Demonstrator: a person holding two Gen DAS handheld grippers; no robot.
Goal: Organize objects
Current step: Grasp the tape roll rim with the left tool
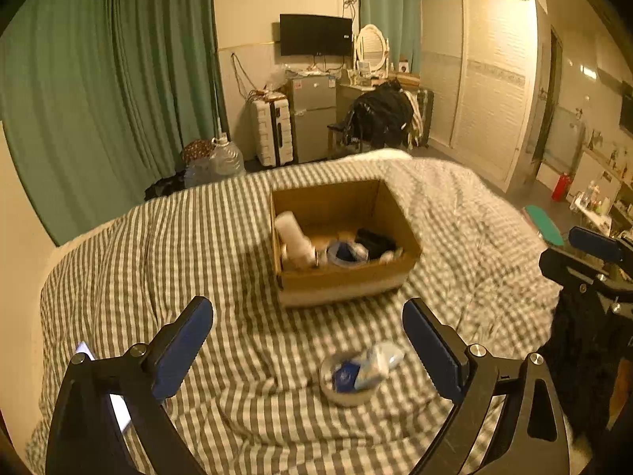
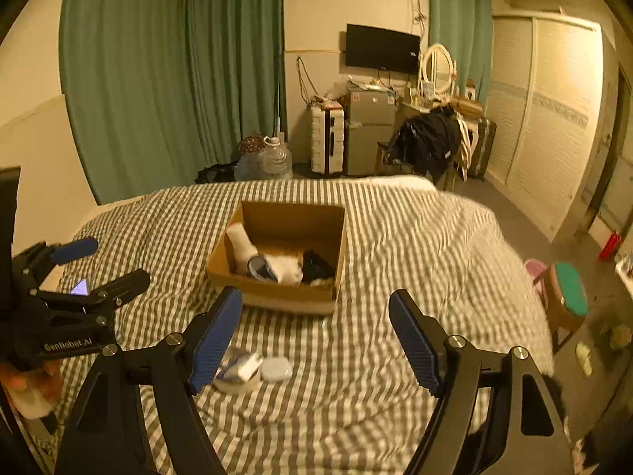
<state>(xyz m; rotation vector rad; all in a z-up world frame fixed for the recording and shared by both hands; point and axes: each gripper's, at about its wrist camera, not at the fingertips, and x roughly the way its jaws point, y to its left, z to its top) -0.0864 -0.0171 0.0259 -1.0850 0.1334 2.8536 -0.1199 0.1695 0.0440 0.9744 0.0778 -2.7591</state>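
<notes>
An open cardboard box (image 1: 344,277) sits on the striped bed (image 1: 237,245); it also shows in the right wrist view (image 2: 273,297). It holds a white roll (image 1: 292,237), a blue-rimmed item and dark cloth. A tape roll stuffed with small packets (image 1: 352,376) lies on the cover between my open left gripper's (image 1: 308,344) blue pads. In the right wrist view the same roll (image 2: 237,372) lies beside a small white round lid (image 2: 277,368). My right gripper (image 2: 316,340) is open and empty above the cover.
A lit phone (image 1: 85,350) lies on the bed at the left. The other gripper shows at each view's edge (image 1: 593,253) (image 2: 75,277). Beyond the bed stand curtains, a suitcase, a fridge, a chair with clothes and a green stool (image 2: 569,293).
</notes>
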